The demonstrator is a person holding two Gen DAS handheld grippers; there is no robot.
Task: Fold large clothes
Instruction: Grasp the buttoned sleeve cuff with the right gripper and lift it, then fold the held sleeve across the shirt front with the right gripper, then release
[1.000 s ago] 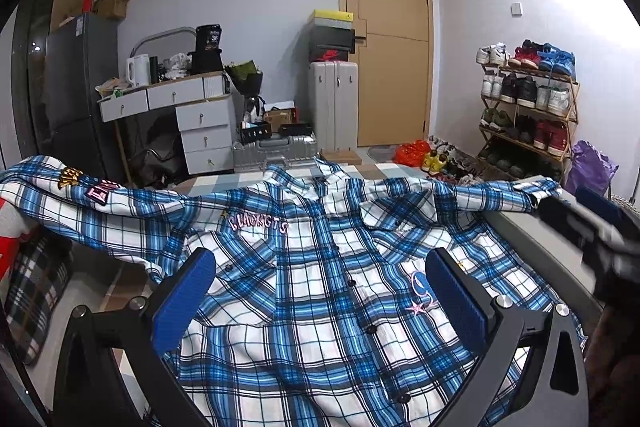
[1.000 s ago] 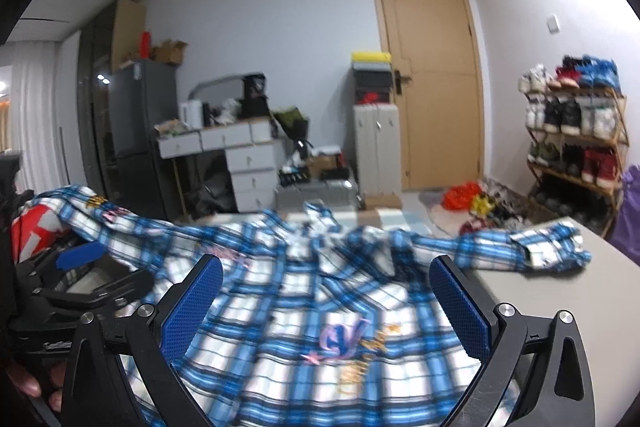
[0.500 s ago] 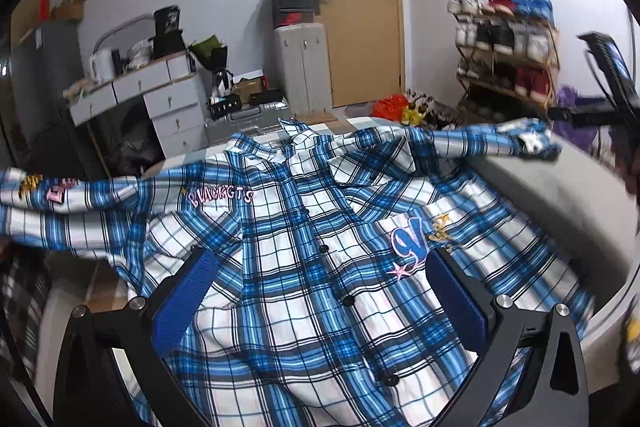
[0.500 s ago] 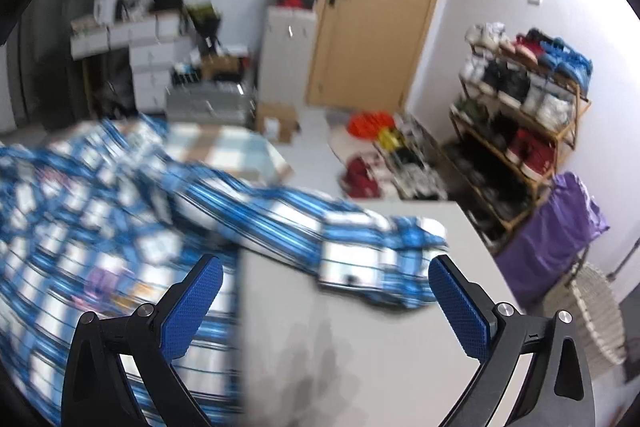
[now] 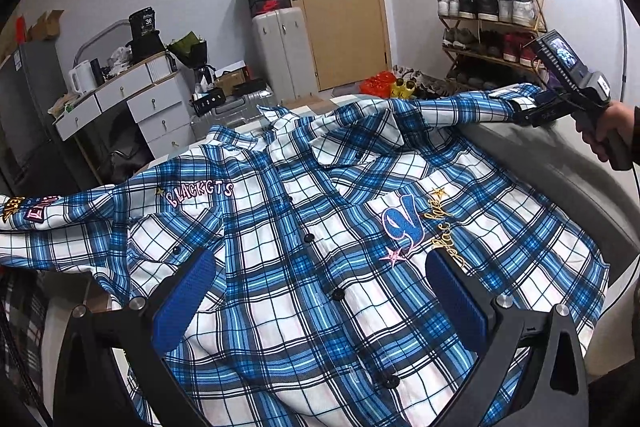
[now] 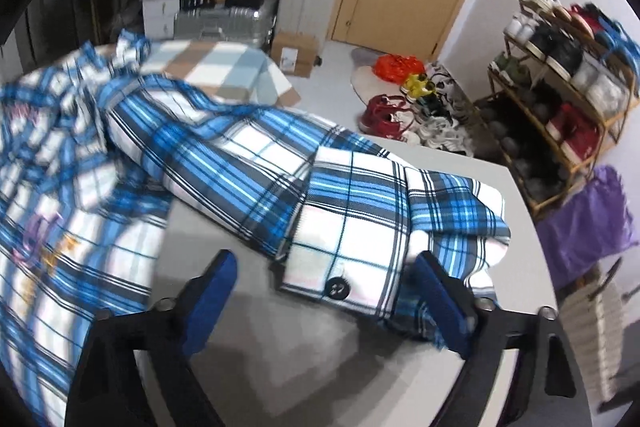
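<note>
A blue and white plaid shirt (image 5: 320, 211) lies front up and buttoned on the grey table (image 5: 540, 155), both sleeves spread out. My left gripper (image 5: 320, 303) hovers open over the lower front of the shirt, with nothing pinched. My right gripper (image 6: 326, 297) is at the far right sleeve, and its jaws are closing. The buttoned cuff (image 6: 360, 227) lies between the blue pads; the left pad is still clear of the cloth. In the left wrist view the right gripper (image 5: 536, 111) sits at that cuff, held by a hand (image 5: 608, 131).
A shoe rack (image 6: 560, 75) and a purple bag (image 6: 592, 223) stand beyond the table's right edge. Shoes (image 6: 400, 95) and a cardboard box (image 6: 296, 55) lie on the floor. White drawers (image 5: 132, 103) and a tall suitcase (image 5: 280, 51) line the far wall by the door.
My right gripper swung from the shirt front out to the right sleeve cuff, dropped lower, and its jaws narrowed. The left gripper shifted slightly and tilted down over the shirt.
</note>
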